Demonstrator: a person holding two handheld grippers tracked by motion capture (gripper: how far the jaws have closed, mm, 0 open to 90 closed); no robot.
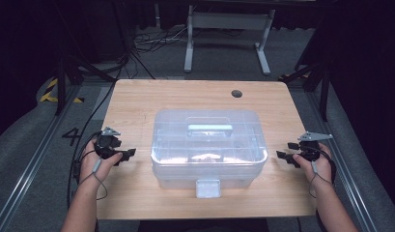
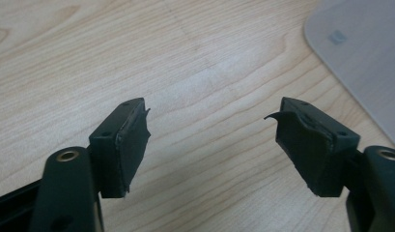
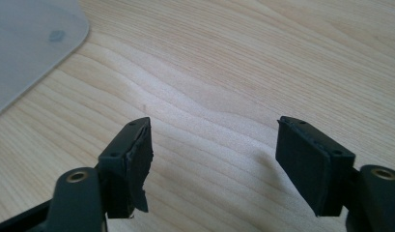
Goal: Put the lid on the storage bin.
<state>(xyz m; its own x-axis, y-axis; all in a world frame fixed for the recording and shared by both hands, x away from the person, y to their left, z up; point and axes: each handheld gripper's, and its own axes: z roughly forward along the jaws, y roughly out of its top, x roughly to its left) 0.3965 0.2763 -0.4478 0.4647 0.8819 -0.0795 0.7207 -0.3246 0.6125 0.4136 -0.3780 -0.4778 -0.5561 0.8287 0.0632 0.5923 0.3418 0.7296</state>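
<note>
A clear plastic storage box [image 1: 207,145] with a lid, a pale top handle [image 1: 210,128] and a front latch [image 1: 207,188] stands in the middle of the wooden table [image 1: 137,101]. My left gripper [image 1: 129,154] rests on the table left of the box, open, with bare wood between its jaws [image 2: 212,130]. My right gripper [image 1: 285,152] sits right of the box, also open and holding nothing [image 3: 214,145]. A corner of the box shows at the upper right of the left gripper view [image 2: 364,53] and at the upper left of the right gripper view [image 3: 26,43].
A round cable hole [image 1: 236,93] is near the table's far edge. Beyond the table stand a white desk frame [image 1: 227,29] and loose cables on the grey floor [image 1: 151,43]. Metal rails run along both sides of the table.
</note>
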